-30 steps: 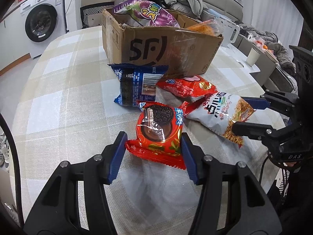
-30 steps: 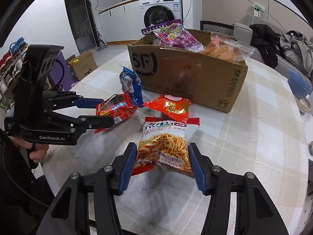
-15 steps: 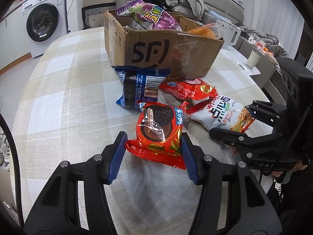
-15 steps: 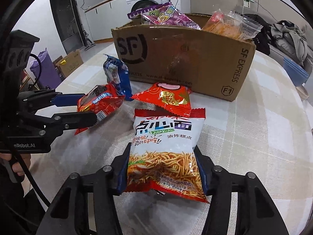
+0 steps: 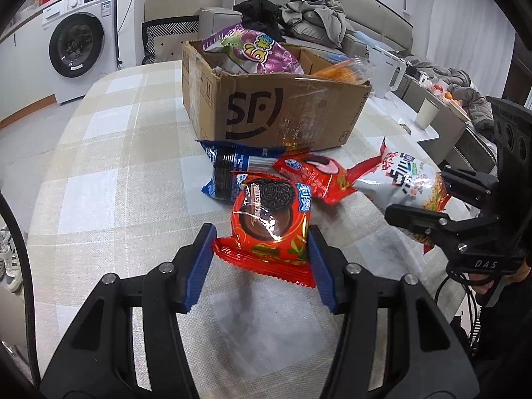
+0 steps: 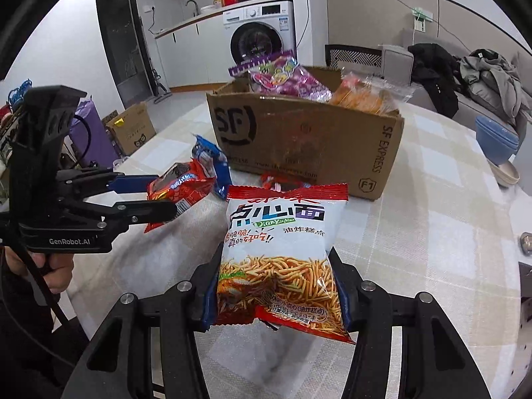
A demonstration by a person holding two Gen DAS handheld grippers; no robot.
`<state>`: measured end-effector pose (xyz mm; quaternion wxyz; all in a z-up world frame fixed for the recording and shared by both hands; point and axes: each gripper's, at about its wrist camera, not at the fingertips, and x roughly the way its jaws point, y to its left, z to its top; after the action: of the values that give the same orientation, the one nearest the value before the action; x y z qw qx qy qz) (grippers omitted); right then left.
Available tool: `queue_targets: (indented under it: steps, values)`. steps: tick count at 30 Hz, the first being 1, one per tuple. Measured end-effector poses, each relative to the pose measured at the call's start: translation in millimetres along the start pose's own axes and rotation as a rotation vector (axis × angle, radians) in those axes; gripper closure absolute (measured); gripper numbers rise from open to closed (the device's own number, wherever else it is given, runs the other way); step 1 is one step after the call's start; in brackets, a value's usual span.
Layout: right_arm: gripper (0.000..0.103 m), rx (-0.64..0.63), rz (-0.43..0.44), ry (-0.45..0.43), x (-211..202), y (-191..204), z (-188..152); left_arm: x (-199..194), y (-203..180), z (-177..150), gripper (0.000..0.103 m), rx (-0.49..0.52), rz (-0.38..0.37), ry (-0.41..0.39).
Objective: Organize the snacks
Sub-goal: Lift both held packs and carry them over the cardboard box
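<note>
Ahead, cardboard box (image 5: 272,109), blue packet (image 5: 229,169), each hand-held gripper pinching a snack.

Red cookie packet (image 5: 271,222), noodle bag (image 6: 279,259) (perhaps lifted)

Two close wrist views, shared box (image 5: 286,113)

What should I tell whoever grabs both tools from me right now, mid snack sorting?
Left tool: shut on the red cookie packet, lifted off the table.
Right tool: shut on the white-and-red fried noodle snack bag, also lifted.
Brown cardboard box: already holds a purple bag and an orange-filled clear bag.
Left: box both held snacks, then the blue cookie packet and second red packet on the table.
</note>
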<state>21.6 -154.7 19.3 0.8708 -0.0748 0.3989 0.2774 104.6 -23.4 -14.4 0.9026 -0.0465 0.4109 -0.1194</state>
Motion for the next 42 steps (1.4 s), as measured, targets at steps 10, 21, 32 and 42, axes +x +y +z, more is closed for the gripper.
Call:
queue_targets:
  steps: [10, 21, 32, 42]
  values:
    - [0.048, 0.013, -0.002, -0.081, -31.4, -7.8, -1.4, -32.9, -9.5, -1.2, 0.051, 0.000, -0.003, -0.065]
    - [0.048, 0.029, -0.005, -0.123, -40.7, -9.3, 7.0, -66.9, -16.0, -0.8, 0.051, -0.002, -0.004, -0.130]
    - [0.048, 0.053, 0.005, -0.160, -50.1, -16.0, 10.7, -84.6, -23.4, 8.9, 0.051, 0.001, 0.008, -0.174]
    - [0.048, 0.076, -0.002, -0.190, -57.9, -24.8, 20.6, -94.3, -30.3, 31.3, 0.051, -0.002, 0.024, -0.209]
